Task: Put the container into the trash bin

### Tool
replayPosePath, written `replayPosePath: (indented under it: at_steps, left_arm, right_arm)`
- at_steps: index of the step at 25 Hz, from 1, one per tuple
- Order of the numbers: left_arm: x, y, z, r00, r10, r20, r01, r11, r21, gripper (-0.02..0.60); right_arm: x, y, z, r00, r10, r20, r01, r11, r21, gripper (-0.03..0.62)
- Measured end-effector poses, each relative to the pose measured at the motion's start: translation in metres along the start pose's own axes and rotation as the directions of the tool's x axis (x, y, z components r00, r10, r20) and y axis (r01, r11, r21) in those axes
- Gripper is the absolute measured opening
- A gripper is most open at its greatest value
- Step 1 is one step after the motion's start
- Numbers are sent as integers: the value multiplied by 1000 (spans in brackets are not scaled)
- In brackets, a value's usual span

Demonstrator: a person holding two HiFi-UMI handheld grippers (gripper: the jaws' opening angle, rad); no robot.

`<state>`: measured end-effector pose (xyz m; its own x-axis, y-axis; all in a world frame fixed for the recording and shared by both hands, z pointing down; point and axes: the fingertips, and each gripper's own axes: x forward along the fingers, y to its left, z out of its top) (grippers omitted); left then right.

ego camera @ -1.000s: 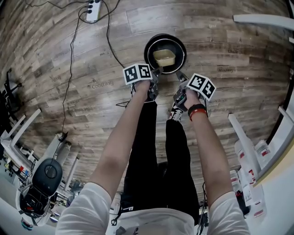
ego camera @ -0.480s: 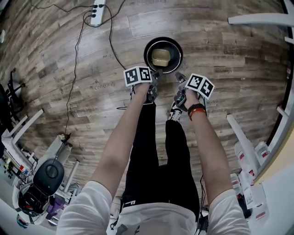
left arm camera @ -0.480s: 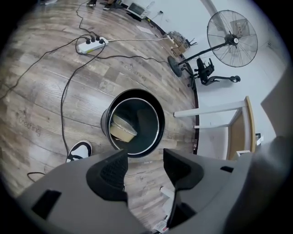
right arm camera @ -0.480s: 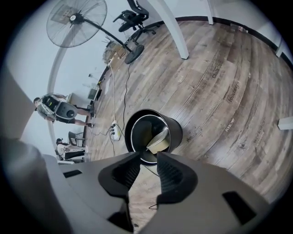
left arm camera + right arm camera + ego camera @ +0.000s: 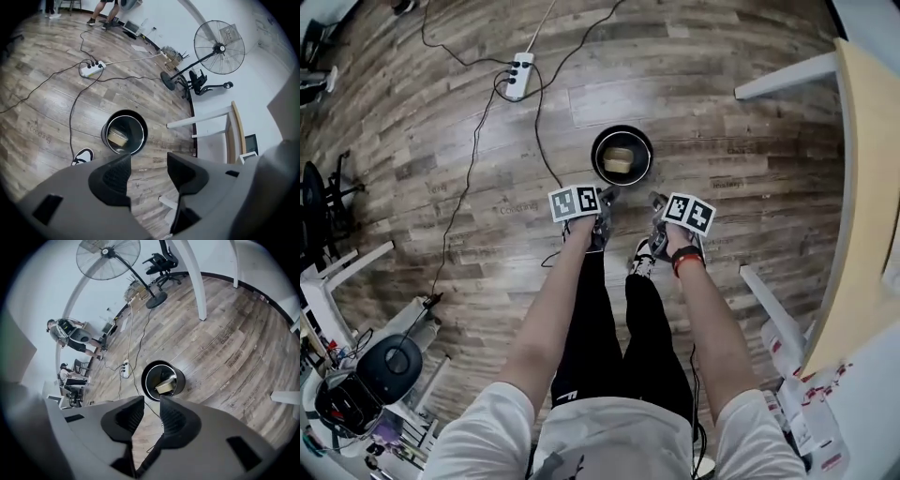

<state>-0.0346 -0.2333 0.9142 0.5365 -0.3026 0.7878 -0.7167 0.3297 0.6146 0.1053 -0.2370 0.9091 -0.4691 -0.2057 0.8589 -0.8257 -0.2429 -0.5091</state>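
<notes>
Rising from earlier | left tool [image 5: 149,159] jaws apart, empty | right tool [image 5: 151,401] likewise | container [image 5: 617,163] inside trash bin [image 5: 622,129]

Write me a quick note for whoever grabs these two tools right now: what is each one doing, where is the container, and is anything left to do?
Left tool: jaws apart, nothing between them.
Right tool: jaws apart, nothing between them.
Both are held above the trash bin, which stands on the wooden floor just ahead of the person's feet.
Container: already lying inside the bin, touched by neither tool.
Done: the container is in the bin.
Left: nothing on this job that I can see; probably just draw both tools clear.
</notes>
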Motion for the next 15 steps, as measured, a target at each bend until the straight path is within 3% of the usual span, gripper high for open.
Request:
replayPosePath:
  at_steps: [8, 15]
  left_arm:
    - [-93, -58, -27, 998, -17, 61, 17, 1000, 3, 250]
    - [-172, -118, -54, 991, -60, 121, 52, 996, 66, 250]
  right_arm:
    - [-99, 49, -6, 999, 17, 36, -12, 991, -133, 107]
    - [-191, 98, -20, 985, 117, 123, -103, 989, -110, 107]
